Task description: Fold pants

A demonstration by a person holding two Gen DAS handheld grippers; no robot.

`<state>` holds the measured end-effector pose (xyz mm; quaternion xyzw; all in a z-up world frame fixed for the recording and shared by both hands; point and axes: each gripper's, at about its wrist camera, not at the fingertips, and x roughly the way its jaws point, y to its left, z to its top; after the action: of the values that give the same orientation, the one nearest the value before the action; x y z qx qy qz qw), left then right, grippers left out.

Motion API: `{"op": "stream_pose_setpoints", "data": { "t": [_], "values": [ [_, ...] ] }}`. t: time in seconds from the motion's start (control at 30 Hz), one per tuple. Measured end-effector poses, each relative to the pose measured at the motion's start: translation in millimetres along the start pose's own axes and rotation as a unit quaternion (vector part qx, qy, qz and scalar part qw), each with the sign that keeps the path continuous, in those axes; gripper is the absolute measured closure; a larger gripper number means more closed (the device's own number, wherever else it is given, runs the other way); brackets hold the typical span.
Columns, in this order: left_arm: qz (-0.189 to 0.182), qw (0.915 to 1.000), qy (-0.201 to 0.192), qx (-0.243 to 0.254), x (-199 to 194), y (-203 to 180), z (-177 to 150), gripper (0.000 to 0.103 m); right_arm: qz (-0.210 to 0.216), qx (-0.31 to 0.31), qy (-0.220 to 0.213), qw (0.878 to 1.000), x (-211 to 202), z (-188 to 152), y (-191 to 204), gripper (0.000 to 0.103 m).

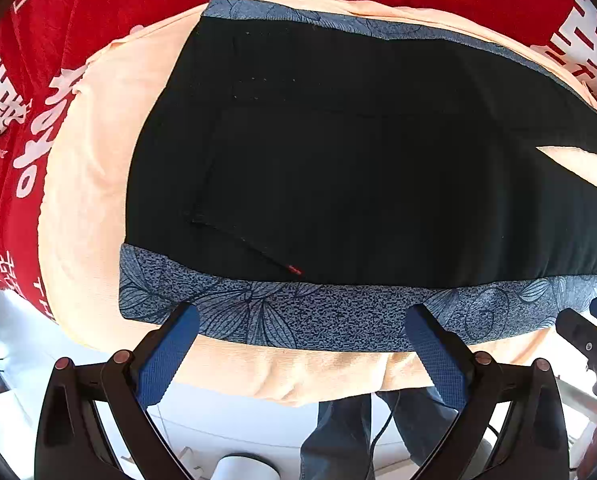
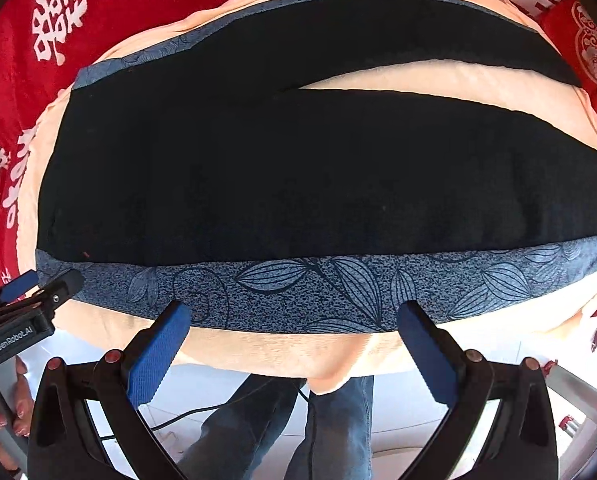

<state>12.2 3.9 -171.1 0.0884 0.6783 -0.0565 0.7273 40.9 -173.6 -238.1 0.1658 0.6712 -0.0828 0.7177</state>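
Black pants [image 1: 338, 168] [image 2: 298, 184] with a grey-blue leaf-print side stripe [image 1: 298, 312] [image 2: 318, 288] lie flat on a peach cloth [image 1: 90, 184] [image 2: 282, 352]. The waist end is at the left and the two legs spread apart toward the right. My left gripper [image 1: 302, 316] is open, its blue pads just over the near stripe close to the waist. My right gripper [image 2: 294, 316] is open too, hovering at the near stripe further along the leg. Nothing sits between either pair of fingers.
A red cloth with white characters [image 1: 38, 80] [image 2: 38, 20] covers the surface beyond the peach cloth. A person's jeans-clad legs [image 2: 278, 420] and a cable stand on the white floor below the near edge. A hand [image 2: 2, 408] holds the left gripper's body.
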Motion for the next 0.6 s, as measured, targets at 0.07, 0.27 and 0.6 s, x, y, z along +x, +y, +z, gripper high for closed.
{"op": "stream_pose_setpoints", "data": {
  "t": [0.07,0.27,0.6],
  "values": [
    [0.001,1.0,0.002,0.002,0.8,-0.6,1.2,0.0,0.002,0.001,0.001,1.0,-0.3,0.3,0.7,0.0],
    [0.0,1.0,0.0,0.007,0.1,-4.5,2.2,0.0,0.015,0.004,-0.004,1.0,-3.6,3.2,2.8,0.0],
    [-0.003,1.0,0.006,0.006,0.5,-8.0,-2.2,0.0,0.086,0.025,-0.026,0.996,-17.8,-5.6,-2.6,0.0]
  ]
}}
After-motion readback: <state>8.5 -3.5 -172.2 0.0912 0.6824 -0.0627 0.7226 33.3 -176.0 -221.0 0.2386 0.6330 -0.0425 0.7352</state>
